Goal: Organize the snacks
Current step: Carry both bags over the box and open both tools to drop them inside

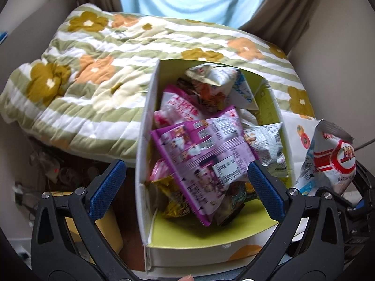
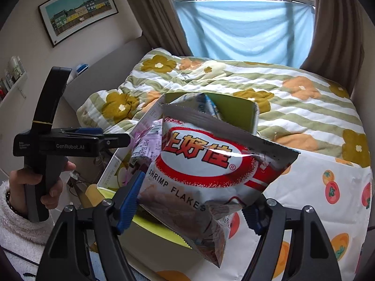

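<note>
Right gripper (image 2: 191,202): clamped on shrimp flakes bag (image 2: 211,161)
Left gripper (image 1: 185,188): fingers wide apart, nothing held, over box (image 1: 145,117)
Box: full of snack packets (image 1: 206,145)

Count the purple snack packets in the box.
1 that is plainly purple: the big purple packet lies on top in the middle of the box, under the open left tool. Pink packets sit behind it; more may be buried underneath.

Open left gripper (image 1: 185,183) hangs over the snack-filled box (image 1: 150,107).
</note>
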Demonstrator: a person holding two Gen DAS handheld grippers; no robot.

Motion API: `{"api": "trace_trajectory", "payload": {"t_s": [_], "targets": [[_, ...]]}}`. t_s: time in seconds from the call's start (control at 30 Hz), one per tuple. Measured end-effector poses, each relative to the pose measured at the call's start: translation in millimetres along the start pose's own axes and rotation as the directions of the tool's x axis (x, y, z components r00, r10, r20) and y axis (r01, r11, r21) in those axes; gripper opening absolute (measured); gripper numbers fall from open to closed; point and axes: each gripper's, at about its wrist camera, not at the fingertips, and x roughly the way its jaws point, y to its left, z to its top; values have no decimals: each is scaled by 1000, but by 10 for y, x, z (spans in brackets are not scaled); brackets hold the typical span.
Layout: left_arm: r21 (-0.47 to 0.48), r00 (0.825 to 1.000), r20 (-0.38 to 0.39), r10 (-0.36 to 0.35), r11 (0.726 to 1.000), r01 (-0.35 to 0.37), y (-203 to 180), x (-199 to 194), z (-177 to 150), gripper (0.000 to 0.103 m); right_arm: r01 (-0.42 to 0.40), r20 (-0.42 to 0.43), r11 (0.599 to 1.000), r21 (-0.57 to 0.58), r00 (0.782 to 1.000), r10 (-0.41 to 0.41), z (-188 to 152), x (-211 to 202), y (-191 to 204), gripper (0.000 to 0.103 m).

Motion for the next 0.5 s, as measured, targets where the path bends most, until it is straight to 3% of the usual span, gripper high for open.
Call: {"api": "trace_trajectory", "payload": {"t_s": [0.23,0.3,0.37,0.5], "targets": [[-41,1000,15,-2,999,3,165,-88,-106,103,6,-11,998,-70,1000,-7,5,164,173,74],[-43,1000,20,-10,999,11,189,-103,-153,103,24,-9,997,-70,1000,-24,-15,203,173,92],[-37,1000,20,-6,999,7,210,-99,-198,103,29,29,997,-72,999,-27,-56,190,164,101],[-27,1000,12,-19,999,19,226,-39,-301,103,66,64,994,-89,996,-60,-121,207,172,102]]}}
